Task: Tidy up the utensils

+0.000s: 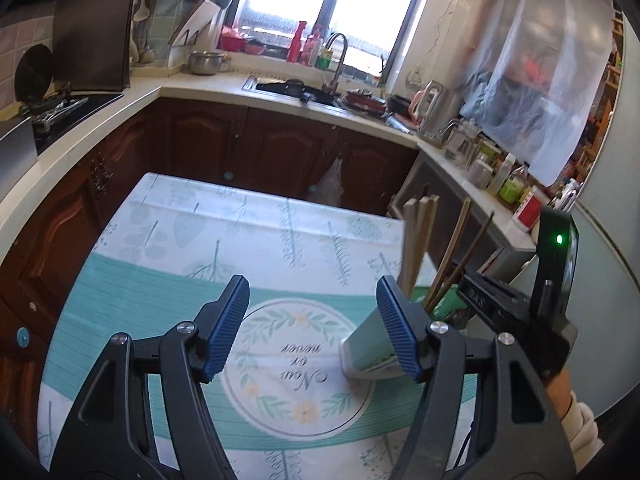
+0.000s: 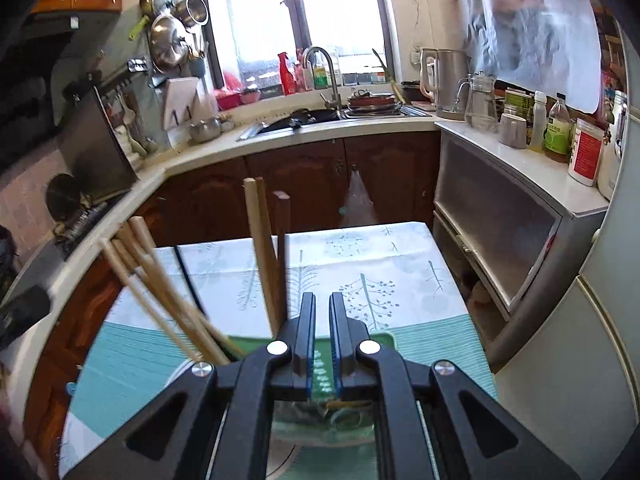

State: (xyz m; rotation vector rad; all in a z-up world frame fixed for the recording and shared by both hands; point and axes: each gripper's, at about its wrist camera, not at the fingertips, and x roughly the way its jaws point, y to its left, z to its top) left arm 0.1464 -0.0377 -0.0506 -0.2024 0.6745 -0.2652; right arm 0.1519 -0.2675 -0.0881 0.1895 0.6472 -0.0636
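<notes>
— Left tongs [image 1: 310,326]: gaping wide over the desk [image 1: 168,240], nothing between the blue pads.

— Right tongs [image 2: 322,336]?

— Closed to a narrow slit above the green utensil holder [image 2: 384,340]; no telling whether anything is pinched.

— And the utensils?

— Wooden chopsticks [image 2: 160,292] leaning out of the holder's left side, two more sticks [image 2: 266,248] upright near its middle. Holder standing on the desk, just right of the left tongs, beside the round flower print [image 1: 296,364].
</notes>
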